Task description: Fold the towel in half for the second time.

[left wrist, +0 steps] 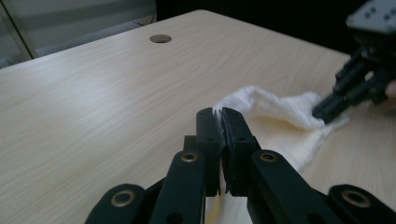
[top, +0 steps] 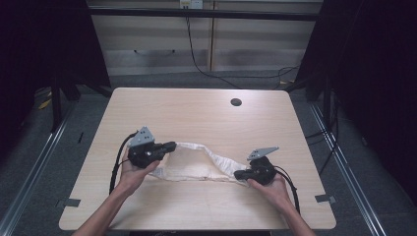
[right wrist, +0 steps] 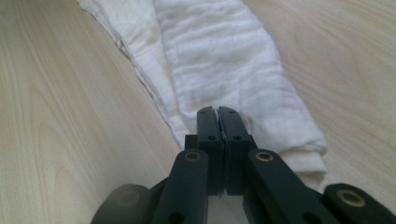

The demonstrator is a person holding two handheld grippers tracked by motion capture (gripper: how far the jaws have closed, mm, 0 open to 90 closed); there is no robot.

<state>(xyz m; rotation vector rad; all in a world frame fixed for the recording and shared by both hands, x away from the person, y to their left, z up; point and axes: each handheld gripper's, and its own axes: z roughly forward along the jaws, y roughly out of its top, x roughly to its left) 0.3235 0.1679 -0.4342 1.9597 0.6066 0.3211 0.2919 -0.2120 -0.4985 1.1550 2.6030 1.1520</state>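
Left gripper [left wrist: 220,112] is clamped on one corner of the white cloth [top: 196,164], right gripper [right wrist: 217,112] pinches the opposite end. Cloth sags between them on the wooden table [top: 196,113]. The fold likely needs even tension and both edges aligned before lowering.

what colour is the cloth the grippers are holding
White to cream, plain; the cloth shows best in the right gripper view.
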